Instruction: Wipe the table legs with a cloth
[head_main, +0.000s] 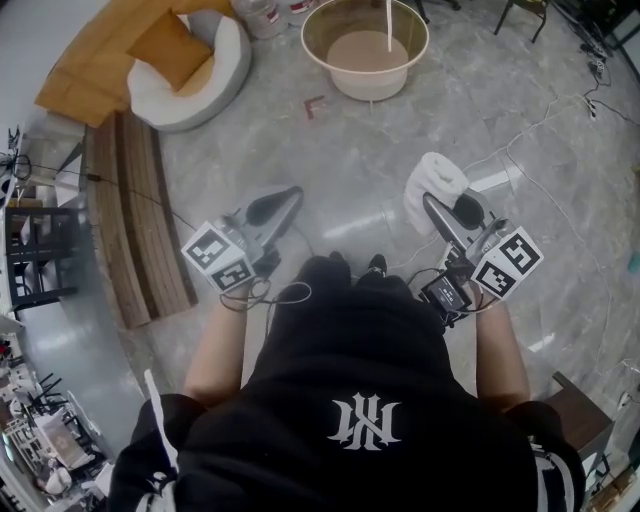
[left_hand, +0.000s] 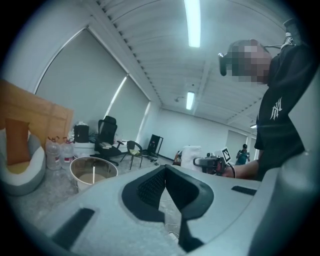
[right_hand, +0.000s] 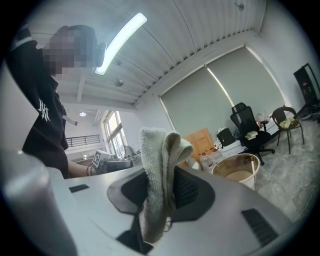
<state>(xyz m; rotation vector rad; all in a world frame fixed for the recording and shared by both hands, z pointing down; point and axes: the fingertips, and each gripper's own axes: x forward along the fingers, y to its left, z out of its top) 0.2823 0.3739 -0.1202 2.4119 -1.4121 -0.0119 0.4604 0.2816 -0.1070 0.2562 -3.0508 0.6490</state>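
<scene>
My right gripper (head_main: 448, 208) is shut on a white towel cloth (head_main: 434, 183), which stands up bunched between the jaws. In the right gripper view the cloth (right_hand: 159, 165) fills the gap of that gripper (right_hand: 161, 176) and sticks out past its tips. My left gripper (head_main: 283, 200) is held at about the same height; in its own view the left gripper (left_hand: 165, 168) has its tips together with nothing between them. A round low table (head_main: 365, 45) with a pale rim and beige base stands on the floor ahead, apart from both grippers, and shows as the table (left_hand: 93, 172) and the table (right_hand: 238, 169) in the gripper views.
A white round armchair (head_main: 192, 62) with an orange cushion sits at far left, beside a wooden slatted bench (head_main: 135, 215). Cables (head_main: 545, 125) trail across the grey floor at right. A brown stool (head_main: 576, 410) stands near my right. Water bottles (left_hand: 53, 152) and office chairs (left_hand: 108, 136) lie farther off.
</scene>
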